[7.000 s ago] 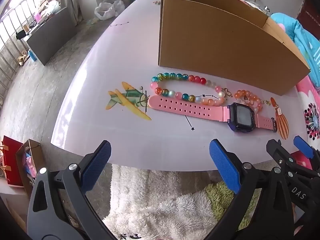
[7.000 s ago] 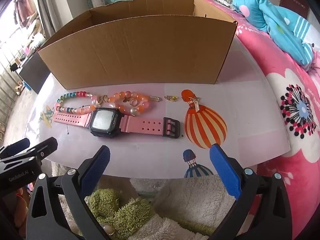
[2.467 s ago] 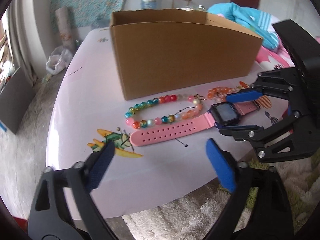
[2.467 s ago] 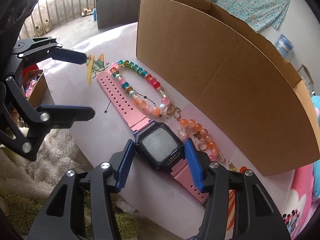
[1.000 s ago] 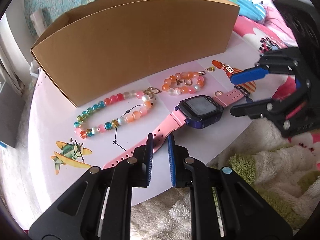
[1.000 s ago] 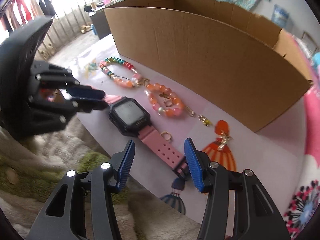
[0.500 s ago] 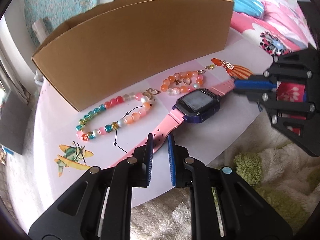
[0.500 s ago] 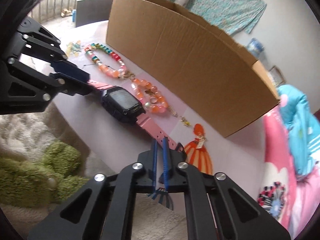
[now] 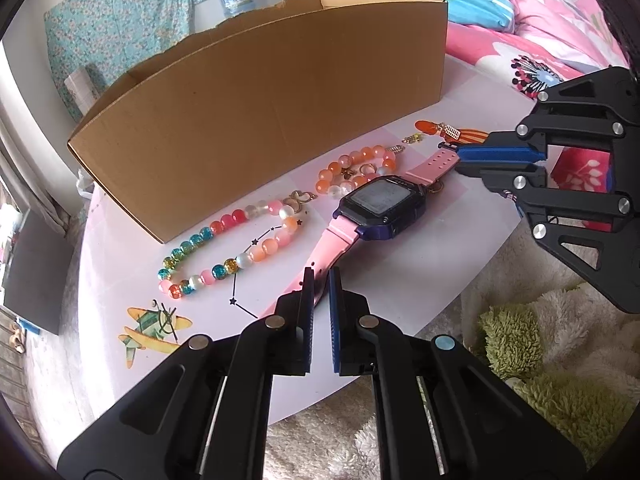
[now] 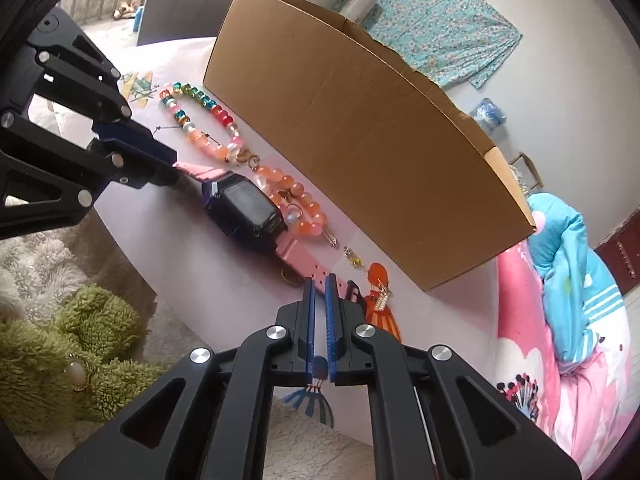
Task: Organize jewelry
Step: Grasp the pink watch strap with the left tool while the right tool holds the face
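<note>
Gripping the pink watch (image 9: 380, 204) by both strap ends, the person seems to be readying it for a two-handed lift. The left gripper (image 9: 320, 280) has its blue pads closing on the long perforated strap at the watch's 7 o'clock end, and the strap sits between them. The right gripper (image 10: 319, 280) pinches the short strap just before the black buckle (image 10: 353, 290); its jaws stand narrow, with the strap between them, though a slight easing shows. Holding each end makes sense to me: a limp strap would dangle and drag across the beads if only one side were taken.

The watch itself lies flat on the pale table (image 9: 400, 276), face up, near the front edge. At its 11 o'clock lies the multicoloured bead bracelet (image 9: 236, 248), looped open. At its 12 o'clock, touching or nearly touching the watch case, sits the orange bead bracelet (image 9: 352, 166), with a small ring (image 9: 366, 169) inside its loop. Beyond these stands the open cardboard box (image 9: 280, 92), its long wall facing the jewelry, likely the place everything is meant to go. An orange earring (image 10: 378, 280) lies just beside the buckle at about 2 o'clock from the right gripper's tips, close enough that a careless lift could snag it. Nothing shows inside the box from either view.
</note>
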`<state>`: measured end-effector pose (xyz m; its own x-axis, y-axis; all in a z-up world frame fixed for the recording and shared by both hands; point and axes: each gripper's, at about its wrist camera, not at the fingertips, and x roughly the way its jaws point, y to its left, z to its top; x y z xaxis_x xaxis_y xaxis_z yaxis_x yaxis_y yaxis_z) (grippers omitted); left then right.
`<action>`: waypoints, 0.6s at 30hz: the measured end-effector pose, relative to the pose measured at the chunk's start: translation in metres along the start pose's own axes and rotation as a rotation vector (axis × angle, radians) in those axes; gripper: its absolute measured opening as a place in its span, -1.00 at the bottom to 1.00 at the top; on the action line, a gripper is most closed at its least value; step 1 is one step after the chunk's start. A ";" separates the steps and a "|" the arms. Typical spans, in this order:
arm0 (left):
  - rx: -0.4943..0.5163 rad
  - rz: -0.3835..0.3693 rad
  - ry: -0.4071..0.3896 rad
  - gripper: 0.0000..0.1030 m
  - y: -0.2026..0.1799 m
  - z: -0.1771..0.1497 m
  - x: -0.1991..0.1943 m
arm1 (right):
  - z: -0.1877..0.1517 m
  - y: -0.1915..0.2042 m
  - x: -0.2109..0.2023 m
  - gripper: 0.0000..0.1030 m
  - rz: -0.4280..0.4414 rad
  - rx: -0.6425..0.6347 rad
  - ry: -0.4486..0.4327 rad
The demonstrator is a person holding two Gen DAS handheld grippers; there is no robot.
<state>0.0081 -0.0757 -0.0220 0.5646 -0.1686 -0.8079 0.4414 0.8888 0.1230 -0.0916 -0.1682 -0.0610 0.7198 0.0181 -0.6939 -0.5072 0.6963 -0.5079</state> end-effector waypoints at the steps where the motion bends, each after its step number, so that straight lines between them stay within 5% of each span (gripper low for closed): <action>1: -0.005 -0.009 0.002 -0.88 0.002 0.000 0.000 | 0.004 -0.004 0.004 -0.79 0.004 0.000 0.000; 4: -0.033 -0.061 0.014 -0.88 0.011 0.002 0.000 | 0.007 -0.004 0.006 -0.63 -0.004 -0.024 -0.008; 18: -0.131 -0.274 0.066 -0.88 0.043 0.006 0.010 | 0.016 -0.002 0.020 -0.63 0.052 -0.122 0.011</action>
<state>0.0368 -0.0420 -0.0210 0.3888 -0.3851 -0.8369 0.4750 0.8622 -0.1761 -0.0685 -0.1583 -0.0658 0.6864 0.0439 -0.7259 -0.5980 0.6021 -0.5290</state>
